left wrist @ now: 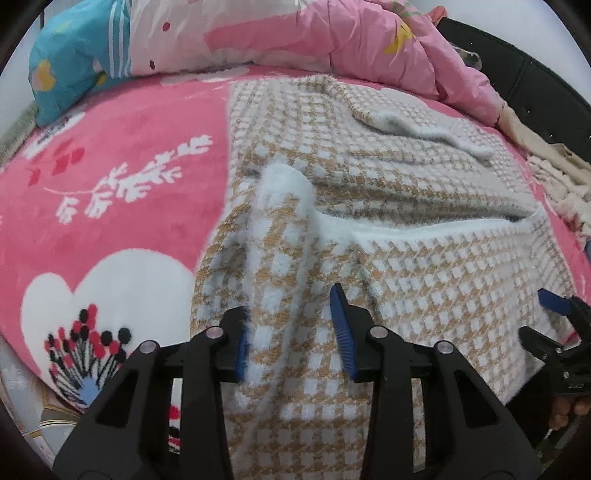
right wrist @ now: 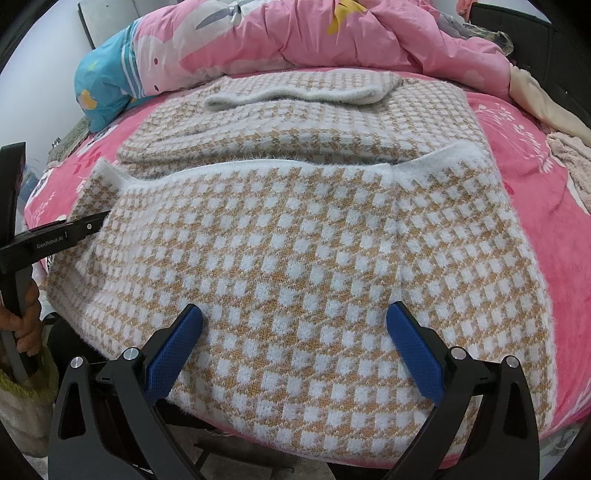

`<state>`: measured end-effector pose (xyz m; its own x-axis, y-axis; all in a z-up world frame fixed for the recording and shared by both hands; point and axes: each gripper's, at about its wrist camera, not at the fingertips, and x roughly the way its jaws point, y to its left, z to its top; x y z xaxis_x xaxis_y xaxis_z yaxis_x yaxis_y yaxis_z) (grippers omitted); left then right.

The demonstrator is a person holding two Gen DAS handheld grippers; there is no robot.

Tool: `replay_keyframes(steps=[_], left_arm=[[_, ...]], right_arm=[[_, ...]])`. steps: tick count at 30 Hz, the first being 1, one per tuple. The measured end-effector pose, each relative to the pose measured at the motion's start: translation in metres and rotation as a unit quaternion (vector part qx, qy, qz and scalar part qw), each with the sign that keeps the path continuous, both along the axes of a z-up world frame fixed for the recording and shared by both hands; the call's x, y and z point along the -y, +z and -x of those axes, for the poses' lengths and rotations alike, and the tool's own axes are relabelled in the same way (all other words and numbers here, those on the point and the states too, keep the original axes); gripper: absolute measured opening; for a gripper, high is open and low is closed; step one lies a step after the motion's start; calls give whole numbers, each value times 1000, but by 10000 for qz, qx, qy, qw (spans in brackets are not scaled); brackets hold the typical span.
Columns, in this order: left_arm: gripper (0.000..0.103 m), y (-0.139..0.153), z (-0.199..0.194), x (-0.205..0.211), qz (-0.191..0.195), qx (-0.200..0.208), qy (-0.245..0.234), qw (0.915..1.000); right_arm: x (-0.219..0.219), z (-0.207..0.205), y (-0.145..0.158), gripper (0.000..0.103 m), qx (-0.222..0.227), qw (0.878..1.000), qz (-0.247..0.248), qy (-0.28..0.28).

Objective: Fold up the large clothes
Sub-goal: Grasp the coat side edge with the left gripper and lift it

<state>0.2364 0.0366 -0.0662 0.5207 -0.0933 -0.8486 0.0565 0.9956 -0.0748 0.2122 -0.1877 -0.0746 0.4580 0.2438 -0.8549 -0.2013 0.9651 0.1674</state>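
A large tan-and-white checked knit garment [left wrist: 388, 206] [right wrist: 295, 236] lies spread on the pink bed, its near part folded over the far part, with a fuzzy white edge across the middle. My left gripper [left wrist: 291, 314] is open, with a raised fold of the garment's left edge lying between its blue pads. My right gripper [right wrist: 295, 328] is open over the garment's near hem, its jaws wide apart with the knit below them. The right gripper also shows at the right edge of the left wrist view [left wrist: 554, 314], at the garment's right side.
A pink patterned blanket [left wrist: 110, 177] covers the bed. A bunched pink quilt [right wrist: 314, 33] and a teal pillow [left wrist: 70, 62] lie at the far side. Cream clothes [left wrist: 554, 170] lie at the far right. A dark headboard [left wrist: 535, 85] stands behind.
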Motion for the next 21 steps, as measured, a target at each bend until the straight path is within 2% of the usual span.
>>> replay_keyframes(steps=[4, 13, 21], left_arm=[[27, 5, 4, 5, -212, 102, -14, 9997], [30, -1, -5, 1, -109, -102, 12, 9999], [29, -3, -3, 9, -318, -3, 67, 9995]], right_arm=[[0, 0, 0, 97, 5, 10000, 4, -2], [0, 0, 0, 97, 3, 10000, 5, 0], [3, 1, 3, 97, 61, 10000, 5, 1]])
